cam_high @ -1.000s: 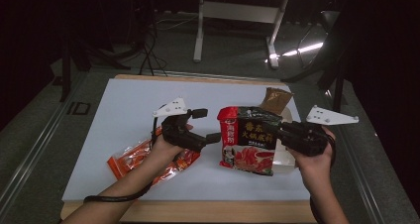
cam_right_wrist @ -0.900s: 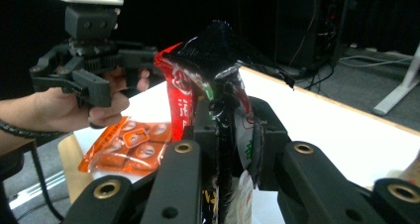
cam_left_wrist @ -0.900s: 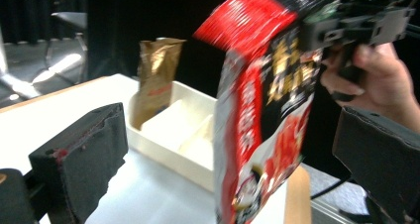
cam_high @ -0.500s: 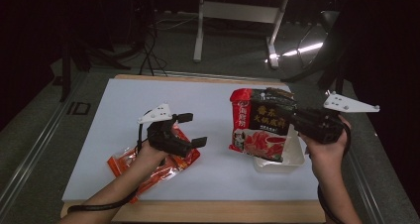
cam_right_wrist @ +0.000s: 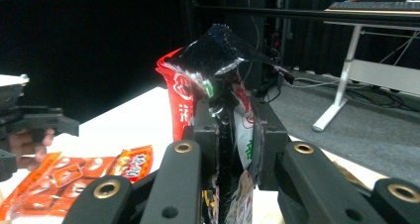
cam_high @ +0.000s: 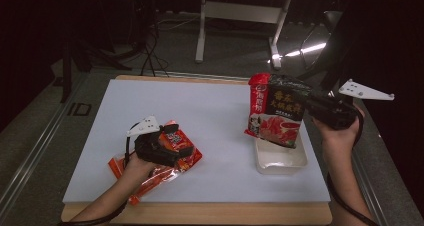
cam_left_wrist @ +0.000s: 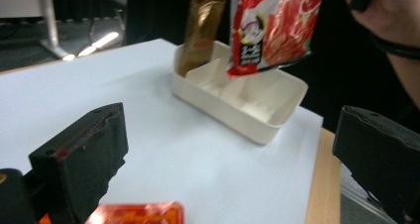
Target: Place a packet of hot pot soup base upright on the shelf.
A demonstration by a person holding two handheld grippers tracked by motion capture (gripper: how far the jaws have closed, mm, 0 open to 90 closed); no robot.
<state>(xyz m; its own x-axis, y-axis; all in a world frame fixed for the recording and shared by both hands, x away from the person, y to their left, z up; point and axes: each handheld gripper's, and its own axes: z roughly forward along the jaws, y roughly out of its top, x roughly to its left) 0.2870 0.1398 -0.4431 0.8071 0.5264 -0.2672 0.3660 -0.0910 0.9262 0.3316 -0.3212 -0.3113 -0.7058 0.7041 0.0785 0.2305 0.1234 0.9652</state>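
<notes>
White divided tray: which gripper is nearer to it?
Right. The right gripper holds a red noodle packet just above the white divided tray; the left gripper is across the table over orange packets.

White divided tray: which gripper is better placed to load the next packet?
Right. The right gripper holds the red-and-black noodle packet directly above the white divided tray.

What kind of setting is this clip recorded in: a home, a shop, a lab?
Most likely a lab or recording studio, not a home. A white board on a wooden table serves as the work surface, black curtains close off the background, and cables and a white desk frame stand on grey carpet.
</notes>
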